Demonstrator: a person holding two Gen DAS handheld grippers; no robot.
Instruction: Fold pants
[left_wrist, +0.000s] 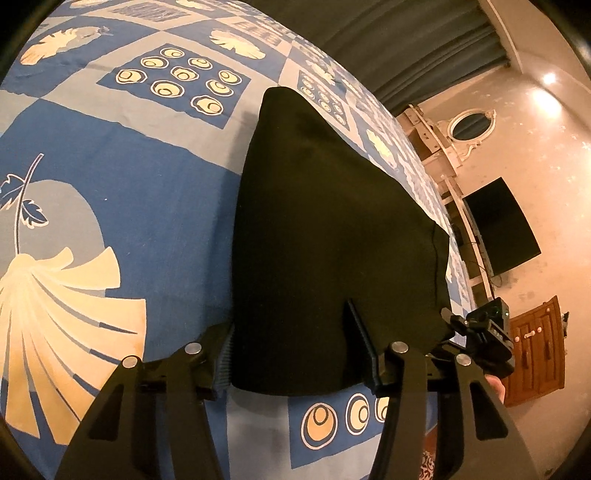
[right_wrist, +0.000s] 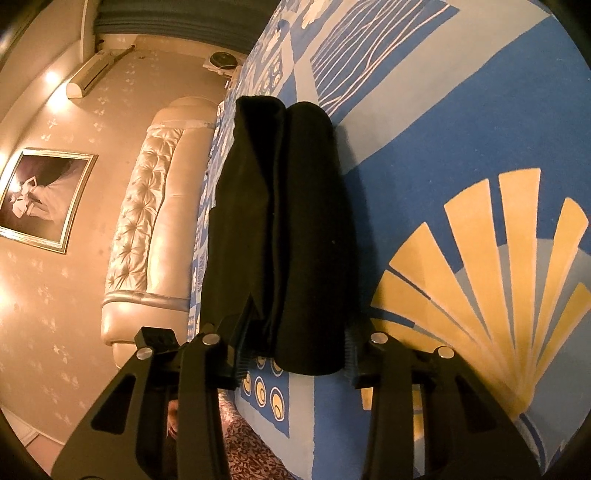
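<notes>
The black pants (left_wrist: 332, 240) lie folded into a thick pile on the blue patterned bedspread (left_wrist: 147, 221). My left gripper (left_wrist: 295, 354) is open, its fingers set wide on either side of the pile's near end. In the right wrist view the pants (right_wrist: 288, 236) show as stacked layers seen edge-on. My right gripper (right_wrist: 295, 354) is open too, with its fingers straddling the near end of the pile. The right gripper's black body (left_wrist: 487, 339) shows at the right of the pile in the left wrist view.
The bed's edge runs close to the pants on the far side, with a black TV (left_wrist: 502, 225) and a wooden cabinet (left_wrist: 535, 347) beyond it. A cream tufted headboard (right_wrist: 155, 221) and a framed picture (right_wrist: 40, 199) are on the wall side.
</notes>
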